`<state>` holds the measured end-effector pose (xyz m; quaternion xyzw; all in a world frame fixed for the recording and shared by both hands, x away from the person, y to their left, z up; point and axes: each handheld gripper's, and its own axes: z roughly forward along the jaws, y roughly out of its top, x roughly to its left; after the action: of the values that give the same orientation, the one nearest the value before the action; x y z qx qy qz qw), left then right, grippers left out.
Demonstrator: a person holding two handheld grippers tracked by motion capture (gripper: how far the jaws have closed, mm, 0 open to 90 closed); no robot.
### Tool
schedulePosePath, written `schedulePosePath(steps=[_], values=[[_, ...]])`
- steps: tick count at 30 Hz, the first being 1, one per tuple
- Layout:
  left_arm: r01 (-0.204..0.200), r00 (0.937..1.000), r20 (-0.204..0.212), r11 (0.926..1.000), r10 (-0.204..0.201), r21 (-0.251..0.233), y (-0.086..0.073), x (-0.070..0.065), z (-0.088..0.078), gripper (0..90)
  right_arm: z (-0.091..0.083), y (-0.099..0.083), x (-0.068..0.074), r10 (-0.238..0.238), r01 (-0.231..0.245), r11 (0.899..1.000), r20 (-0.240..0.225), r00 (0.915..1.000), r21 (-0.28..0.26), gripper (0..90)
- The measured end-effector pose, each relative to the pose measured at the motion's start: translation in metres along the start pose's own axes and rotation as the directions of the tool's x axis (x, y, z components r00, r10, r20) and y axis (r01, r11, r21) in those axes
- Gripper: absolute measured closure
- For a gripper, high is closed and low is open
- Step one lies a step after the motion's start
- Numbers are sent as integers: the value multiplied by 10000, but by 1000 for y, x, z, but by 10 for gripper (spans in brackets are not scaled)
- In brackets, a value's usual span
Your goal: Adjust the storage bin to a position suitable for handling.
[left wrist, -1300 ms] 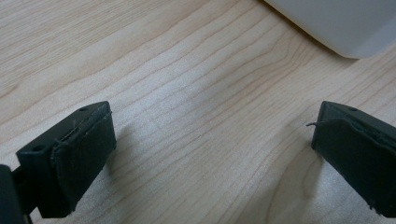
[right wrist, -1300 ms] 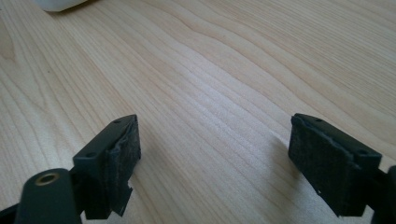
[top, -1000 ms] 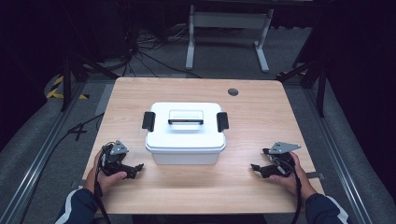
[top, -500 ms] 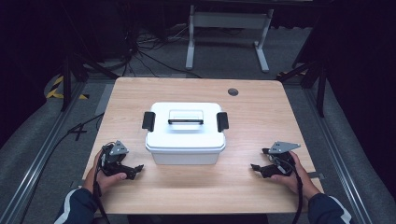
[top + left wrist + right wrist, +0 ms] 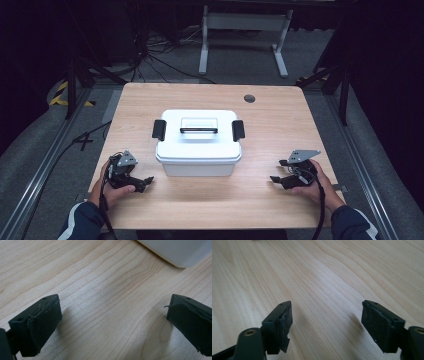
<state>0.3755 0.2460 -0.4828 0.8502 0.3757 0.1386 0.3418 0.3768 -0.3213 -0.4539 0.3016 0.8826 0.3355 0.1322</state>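
Right gripper [image 5: 280, 179] jaws, holding nothing, have just narrowed slightly yet stand wide; white box [image 5: 199, 141] untouched, approach pending.

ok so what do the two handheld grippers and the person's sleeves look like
Both the left gripper and right gripper are black, each with two flat padded jaws, a grey three-cornered plate on top and a trailing black cable. The sleeves are dark blue with white stripes.
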Motion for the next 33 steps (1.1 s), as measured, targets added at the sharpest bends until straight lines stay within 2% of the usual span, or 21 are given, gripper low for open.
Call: schedulePosePath(steps=[6, 12, 17, 21, 27, 30, 32, 33], values=[[20, 10000, -2, 10000, -20, -7, 0, 0, 0, 2, -12, 14, -2, -394, 394, 9985, 9, 9992, -388, 297], [1, 10000, -1, 10000, -1, -2, 0, 0, 0, 2, -20, 31, -3, -817, 825, 9942, 148, 9965, -692, 285], [20, 10000, -9, 10000, -20, -6, 0, 0, 0, 3, -31, 47, 1, -1392, 1394, 9880, 75, 9902, -664, 318], [28, 10000, -17, 10000, -28, -7, 0, 0, 0, 3, -42, 61, 0, -1556, 1551, 9846, 7, 9878, -807, 342], [27, 10000, -22, 10000, -27, -7, 0, 0, 0, 3, -55, 84, 1, -1978, 1987, 9773, 200, 9800, -739, 343], [23, 10000, -22, 10000, -23, 14, 0, 0, 0, 3, -62, 97, 1, -2259, 2279, 9709, 354, 9735, -735, 343], [21, 10000, -38, 10000, -21, 17, 0, 0, 0, 3, -63, 100, 1, -2273, 2290, 9704, 304, 9733, -768, 346], [22, 10000, -35, 10000, -22, 28, 0, 0, 0, 3, -66, 107, 1, -2441, 2463, 9663, 370, 9690, -746, 348]])
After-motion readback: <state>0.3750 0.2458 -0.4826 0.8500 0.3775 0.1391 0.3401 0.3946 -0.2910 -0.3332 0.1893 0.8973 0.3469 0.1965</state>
